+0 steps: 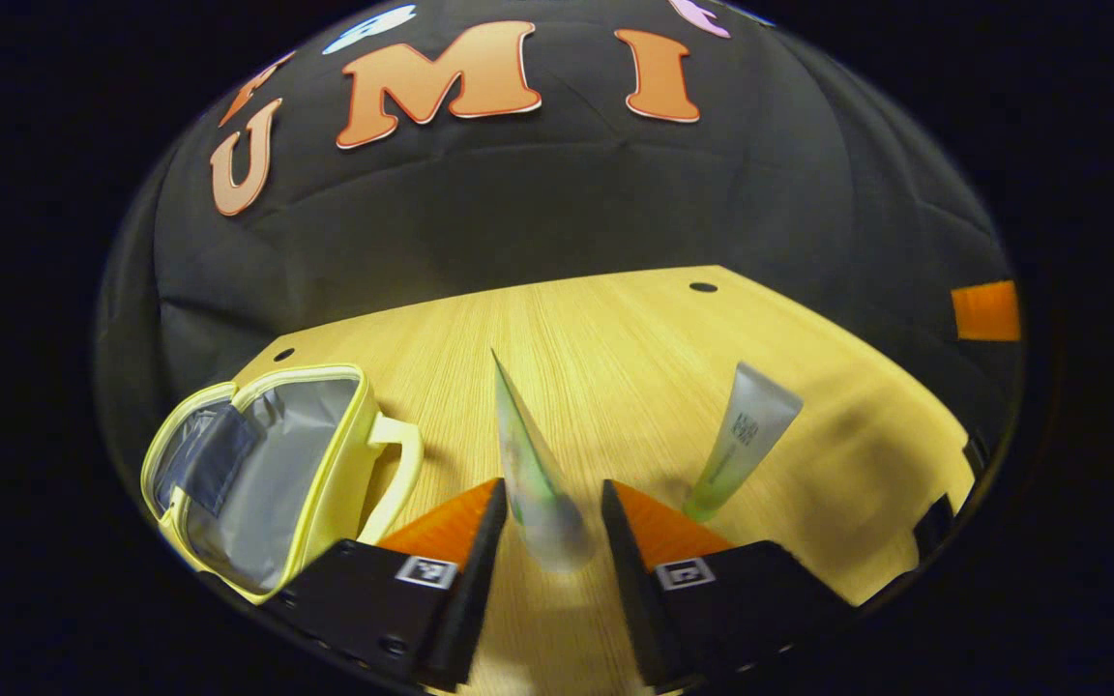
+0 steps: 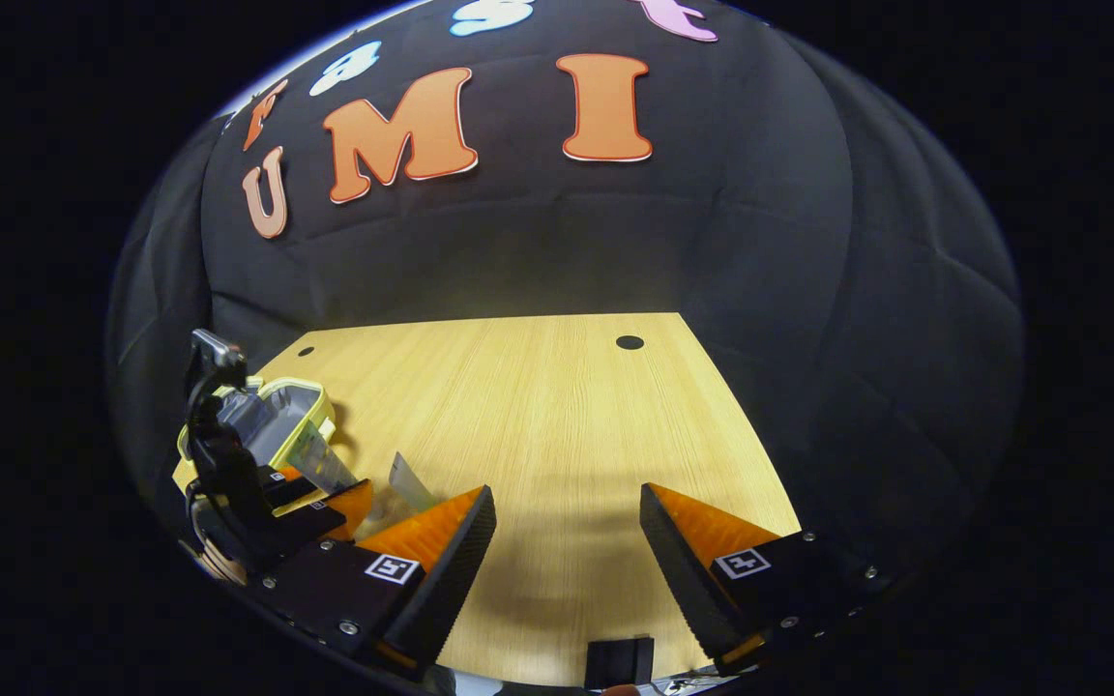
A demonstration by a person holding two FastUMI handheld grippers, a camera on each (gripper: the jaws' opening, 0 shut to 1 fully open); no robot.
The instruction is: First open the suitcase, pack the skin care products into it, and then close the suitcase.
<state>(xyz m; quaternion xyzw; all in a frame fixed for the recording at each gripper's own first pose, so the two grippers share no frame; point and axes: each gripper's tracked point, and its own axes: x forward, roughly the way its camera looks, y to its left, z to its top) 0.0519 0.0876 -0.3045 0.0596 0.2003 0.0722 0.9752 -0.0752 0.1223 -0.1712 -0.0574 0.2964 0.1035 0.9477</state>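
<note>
Left gripper [image 1: 550, 503]: two wedge-shaped fingers with ribbed inner faces, each on a black blocky carrier with a small square black-and-white fiducial tag on top; small round screws on the left carrier's lower edge. Right gripper [image 2: 567, 517]: same build, two ribbed wedge fingers, black carriers, one square tag each, screw heads at the carrier corners, a small black block low between the carriers. In the right gripper view the left gripper [image 2: 310, 488] appears farther off, with a black upright mount topped by a grey camera-like piece and dark cables looping beside it.
</note>
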